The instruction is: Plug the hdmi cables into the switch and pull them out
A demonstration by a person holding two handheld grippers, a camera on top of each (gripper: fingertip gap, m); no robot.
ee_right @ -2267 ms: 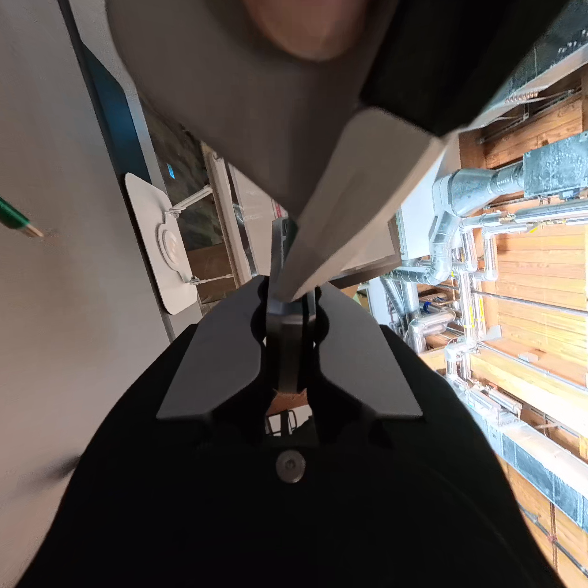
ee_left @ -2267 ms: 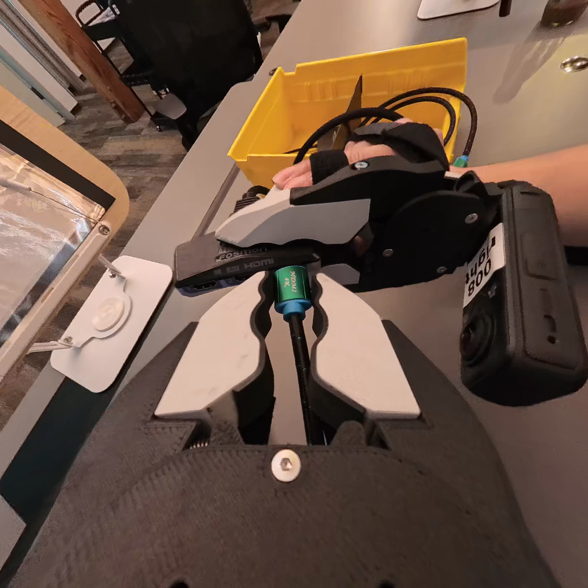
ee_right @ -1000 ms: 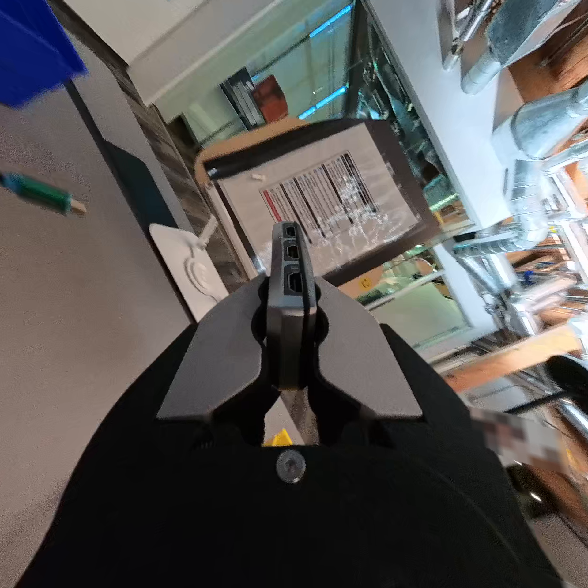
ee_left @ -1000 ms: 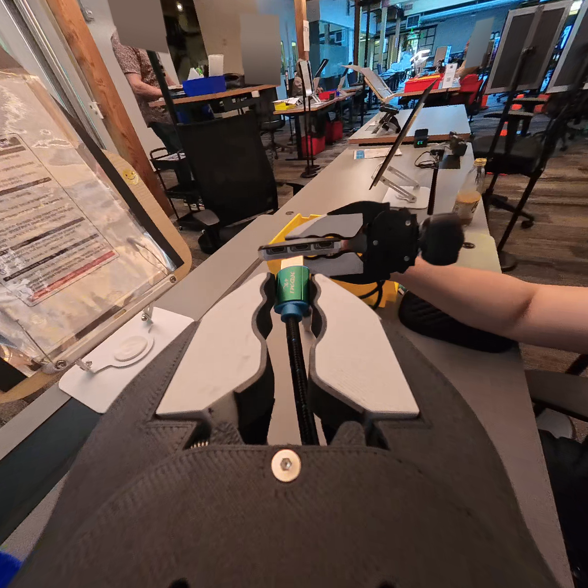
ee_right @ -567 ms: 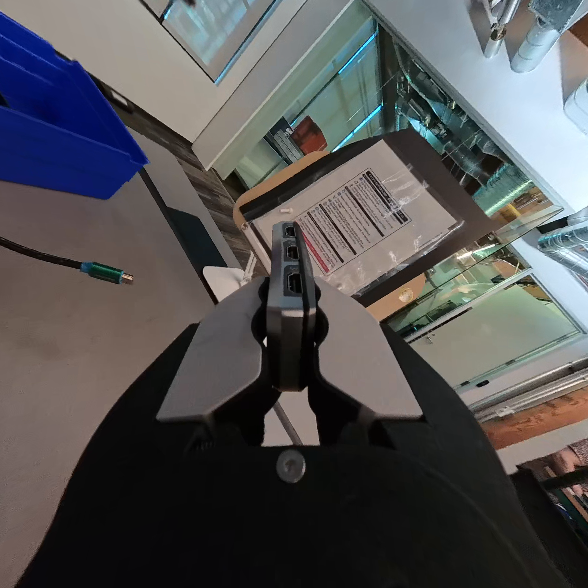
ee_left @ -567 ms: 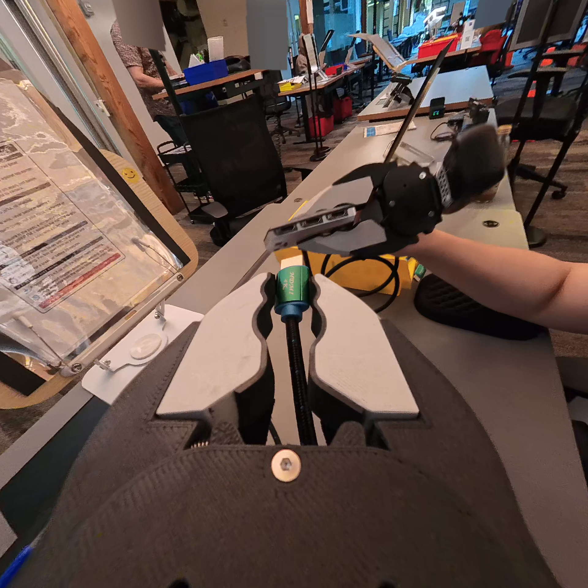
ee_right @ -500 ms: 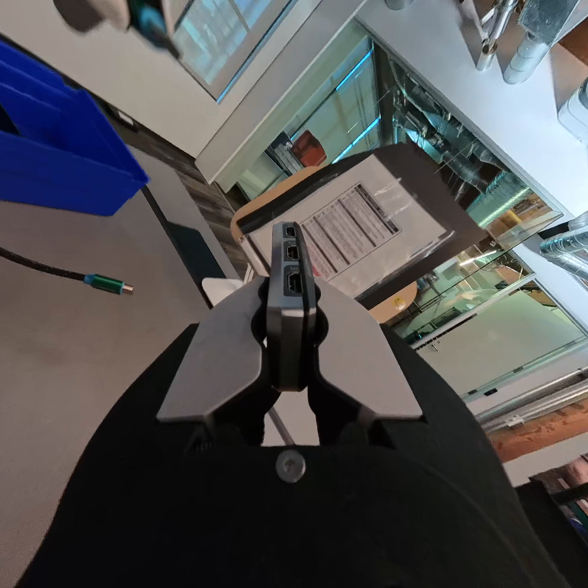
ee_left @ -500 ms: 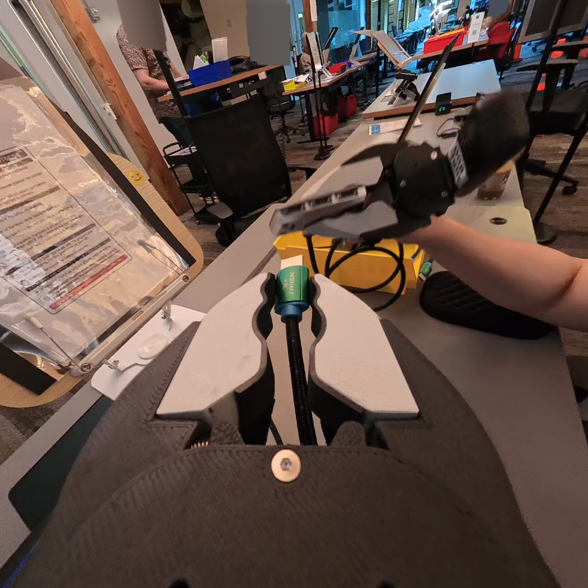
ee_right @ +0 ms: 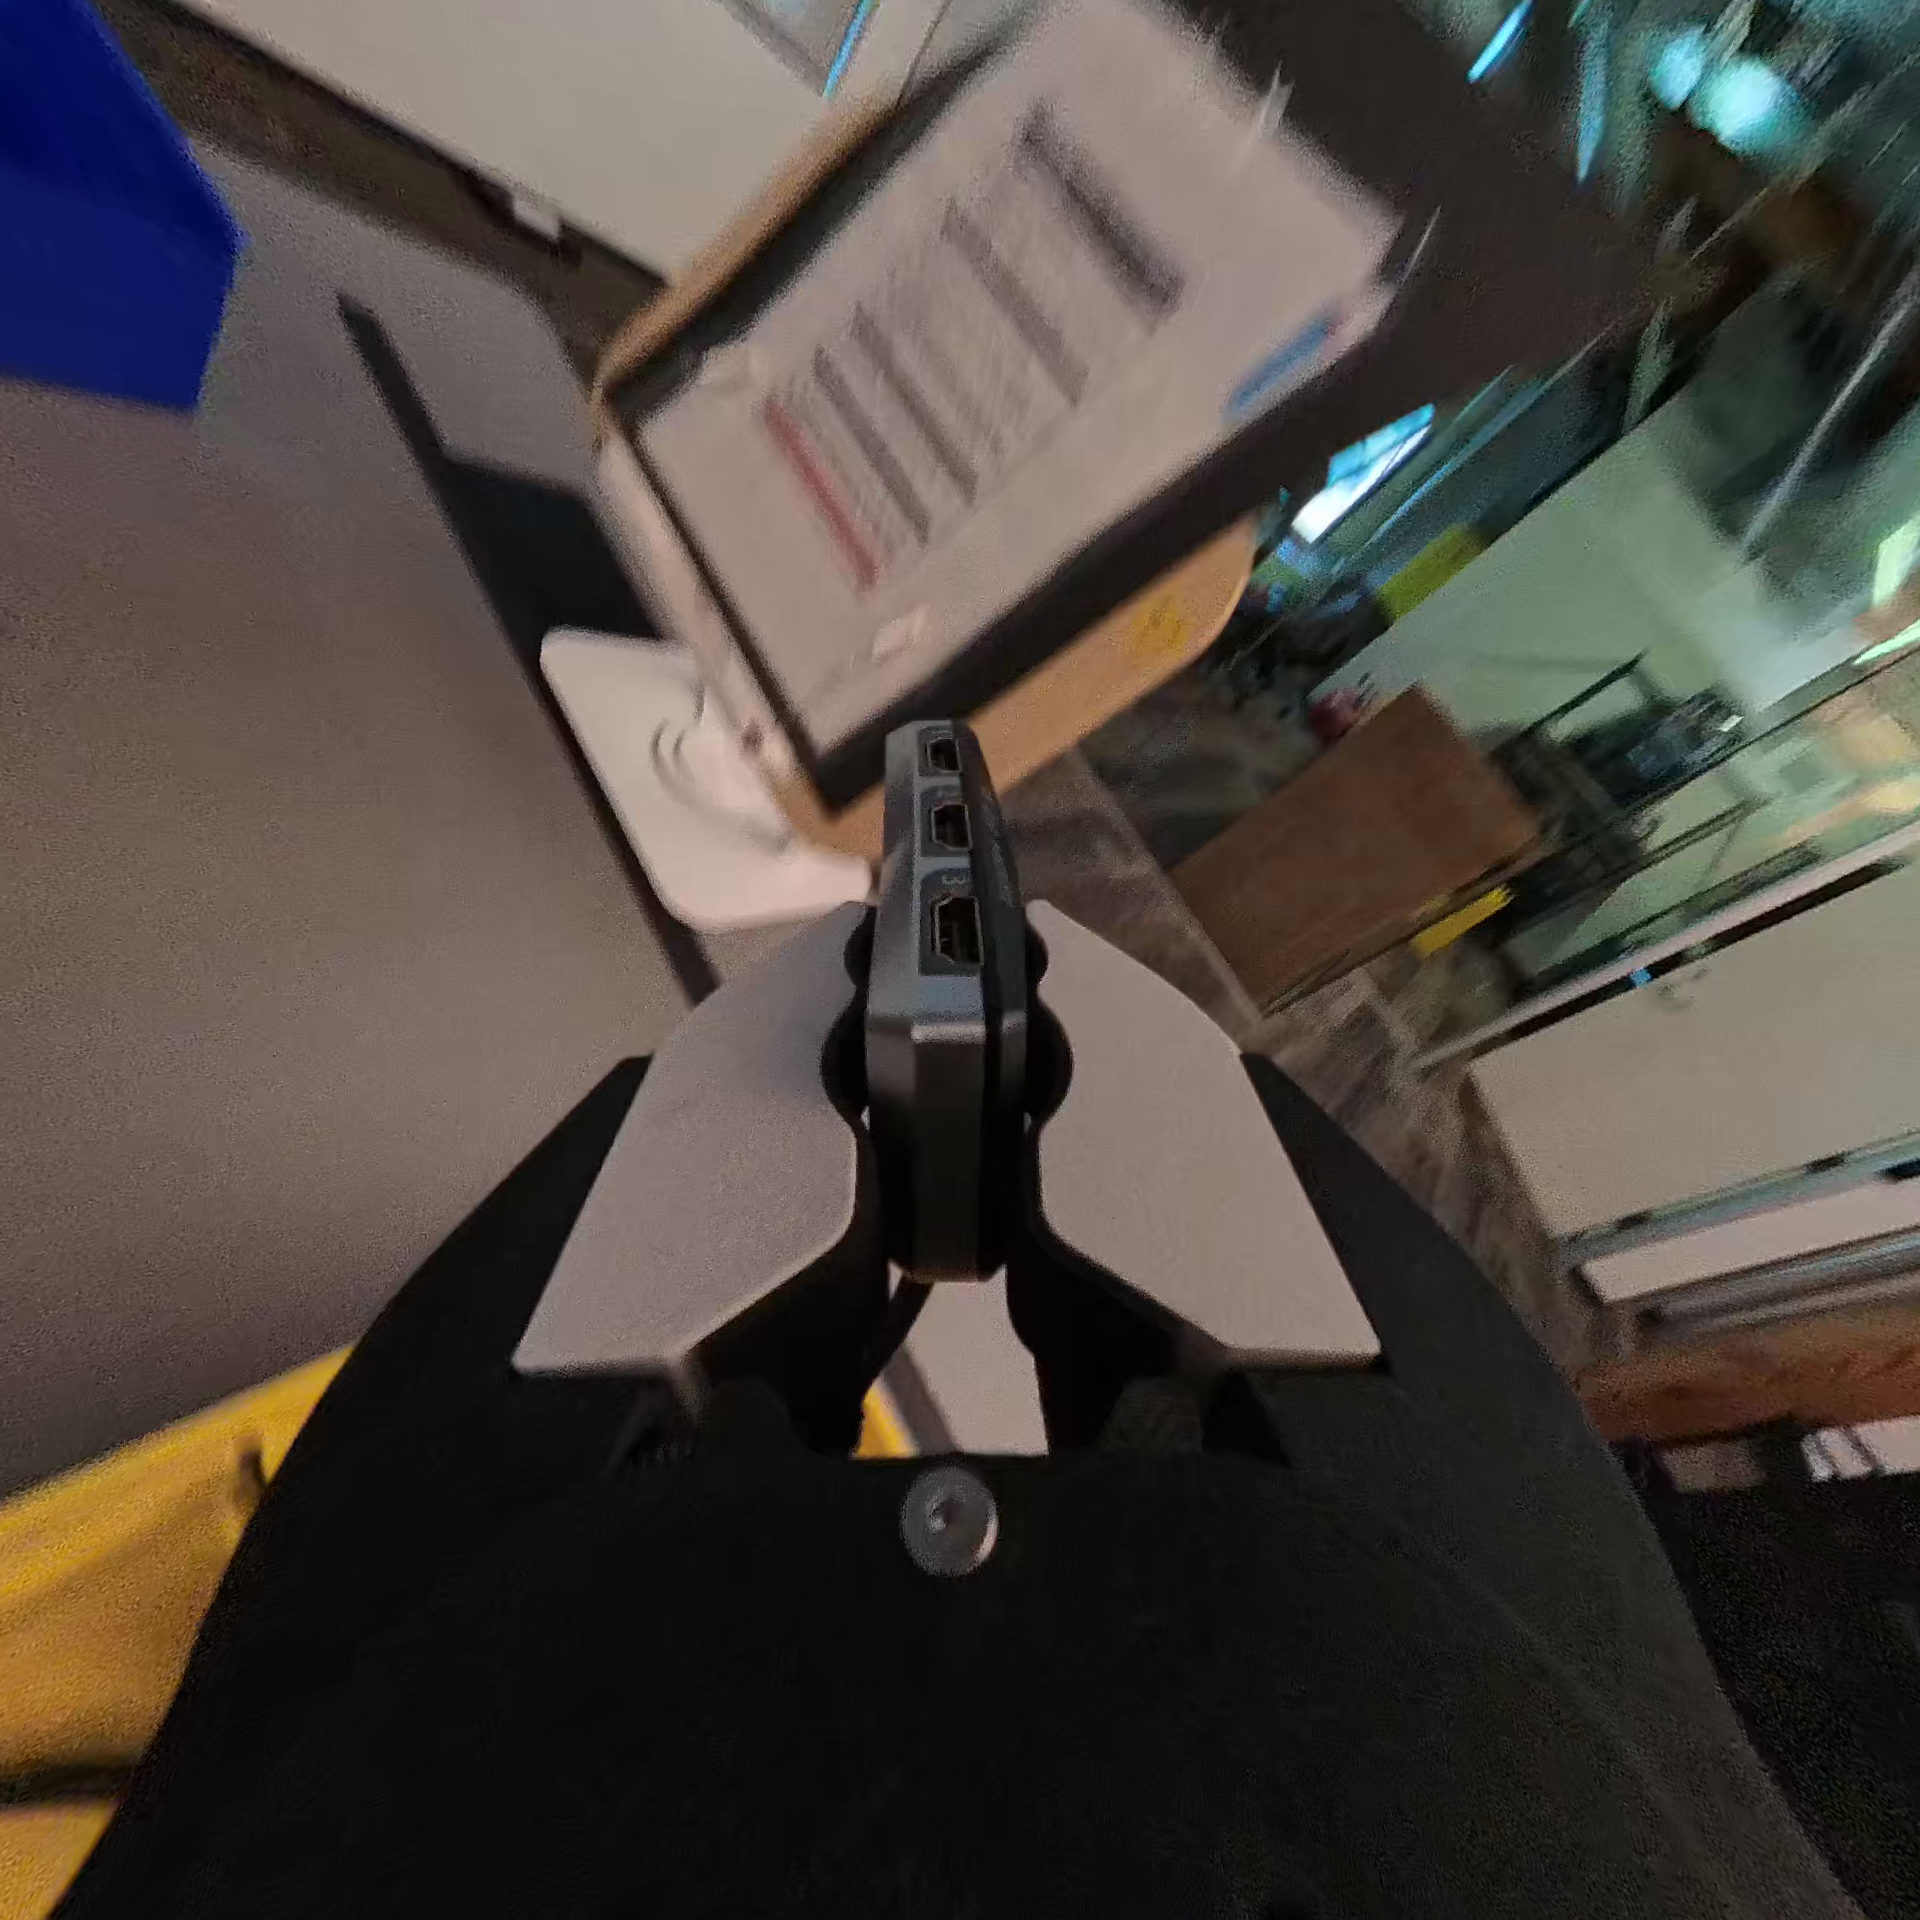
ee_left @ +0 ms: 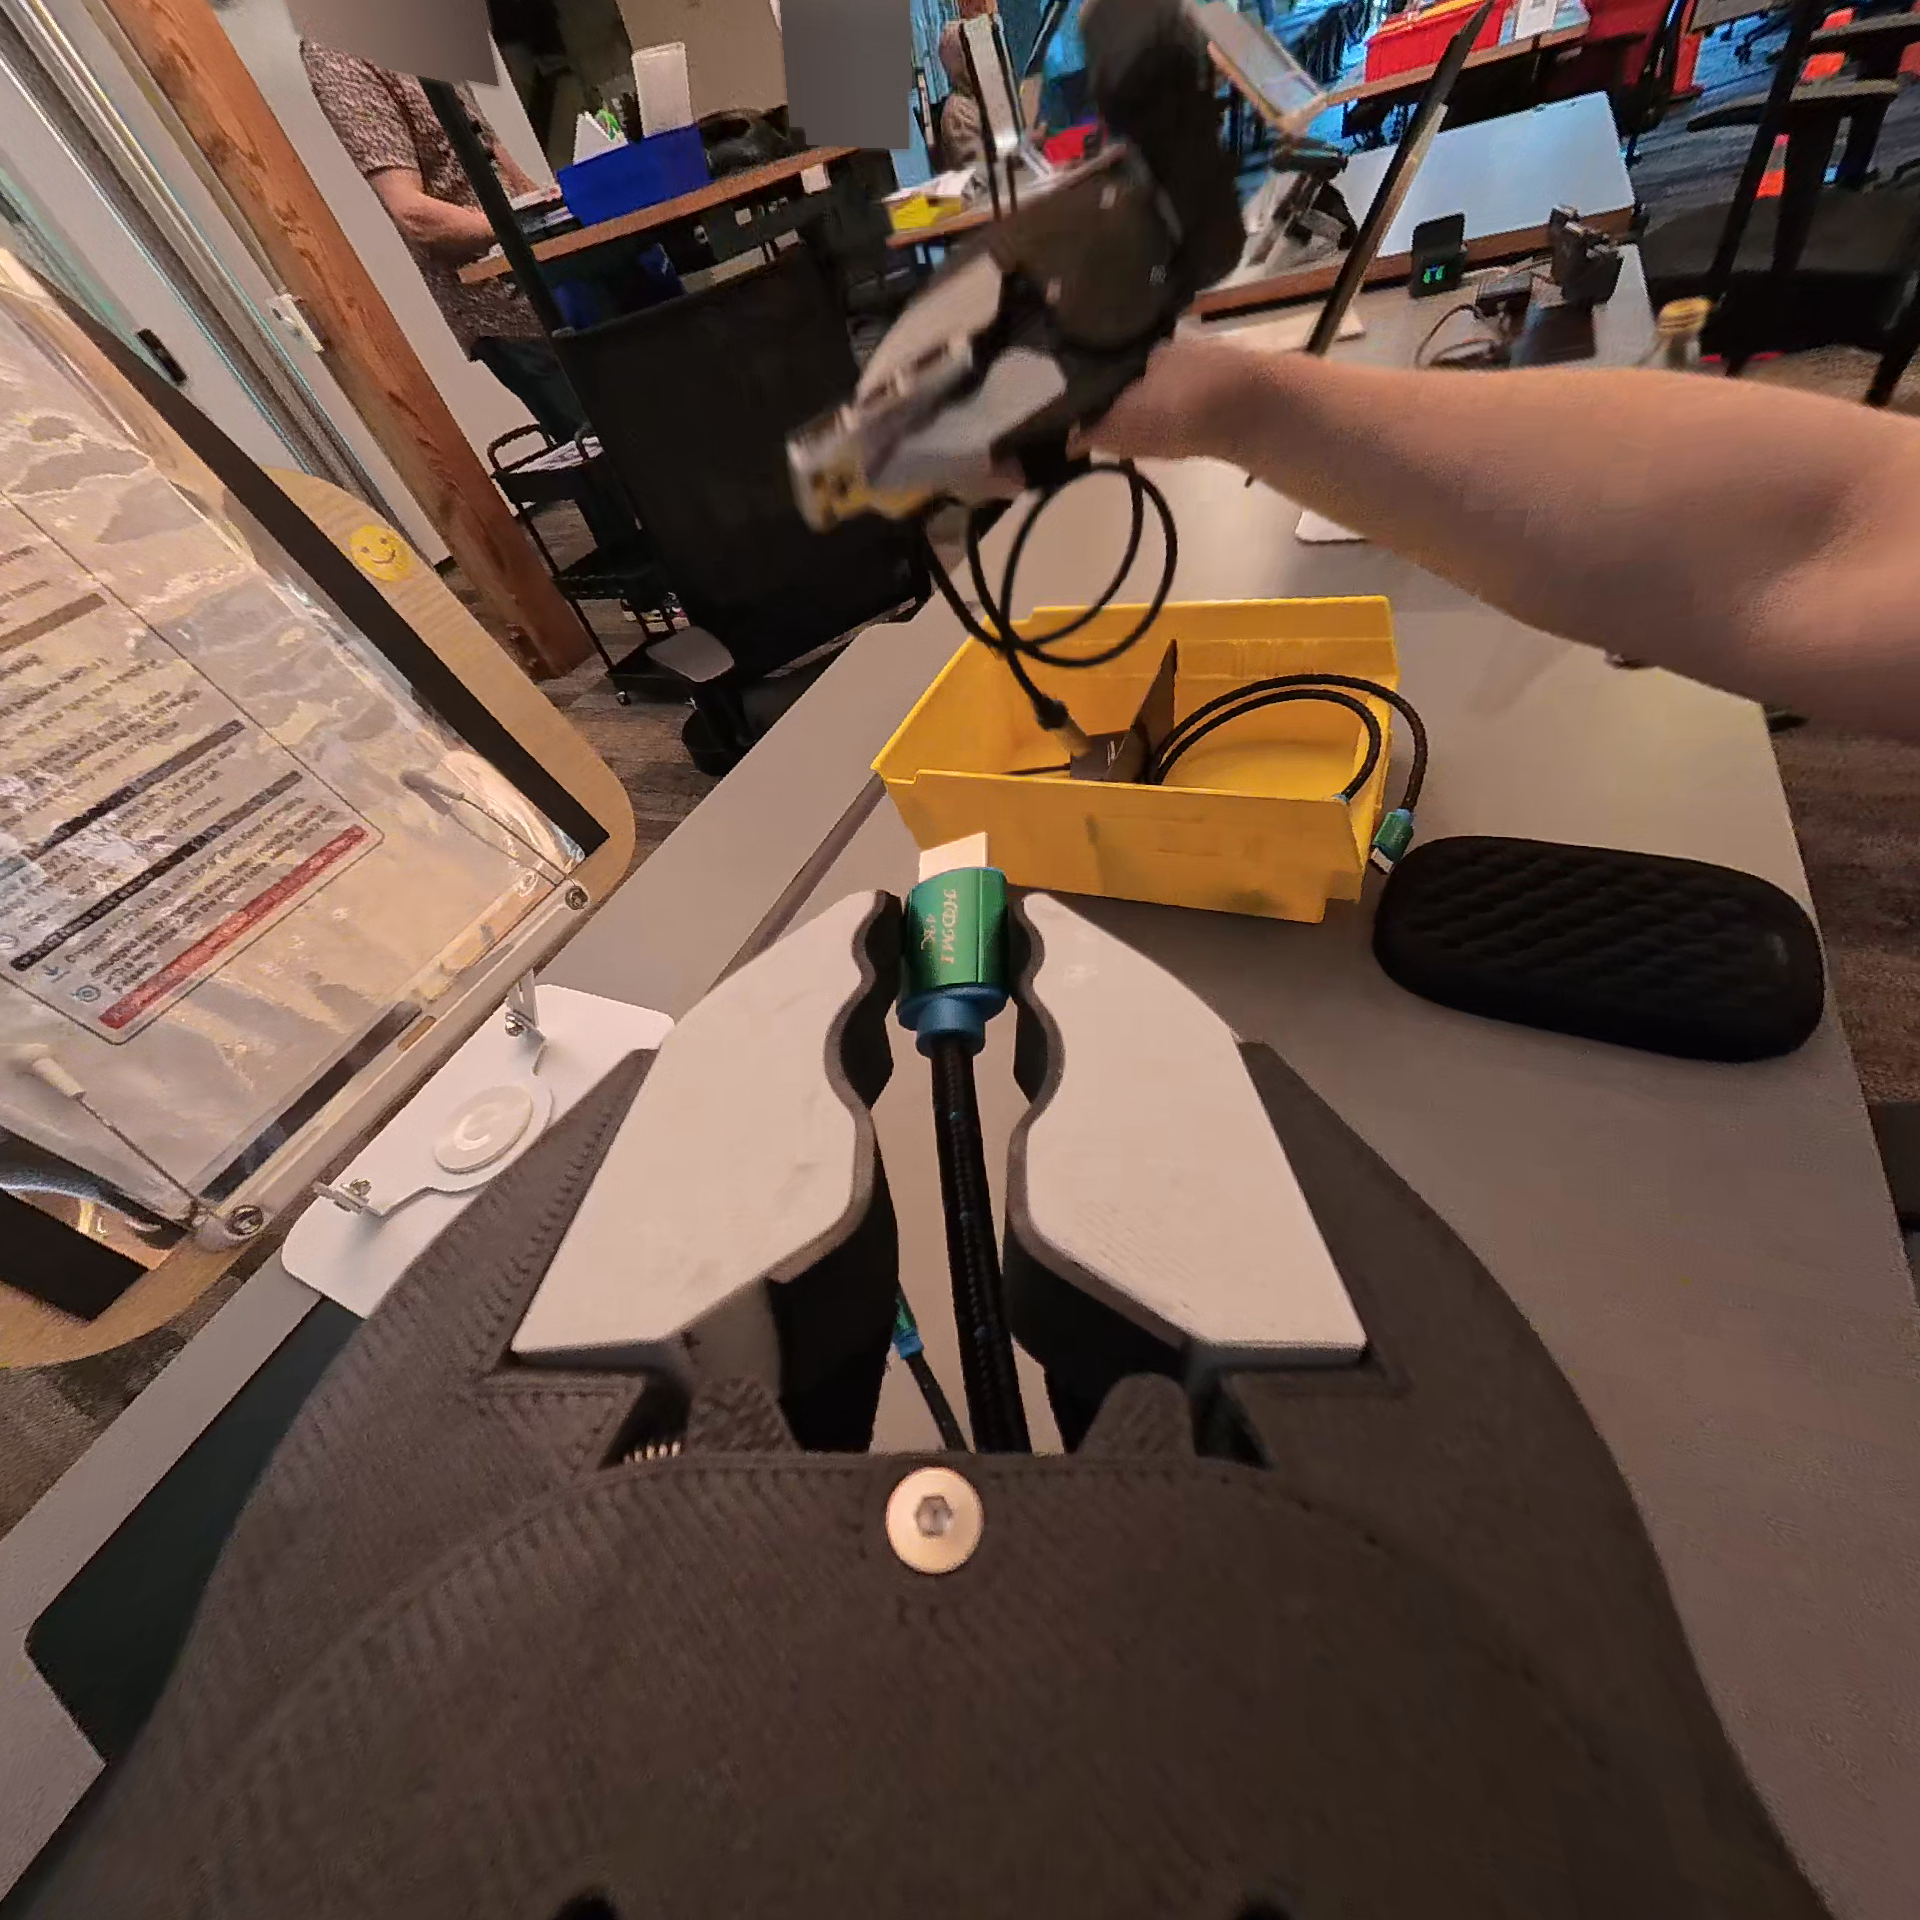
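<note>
The left gripper (ee_left: 951, 961) is clamped on the green plug (ee_left: 954, 948) of a black braided cable (ee_left: 971, 1226), whose metal tip points forward past the fingers, free of any port. The cable runs back between the fingers into the gripper body. The right gripper (ee_right: 943, 997) is closed on the dark grey switch (ee_right: 940, 997), held edge-on with three open ports facing forward. In the left wrist view the same switch (ee_left: 883, 416) appears raised in the air, blurred, above and beyond the plug, well apart from it; a thin black lead (ee_left: 1049, 582) hangs from it in a loop down into the yellow bin (ee_left: 1132, 831). A second coiled cable (ee_left: 1278, 727) lies in that bin on the grey table (ee_left: 1558, 1195), with a green plug (ee_left: 1390, 836) hanging over the bin's right end. A black wrist rest (ee_left: 1600, 945) sits just beside the bin.
</note>
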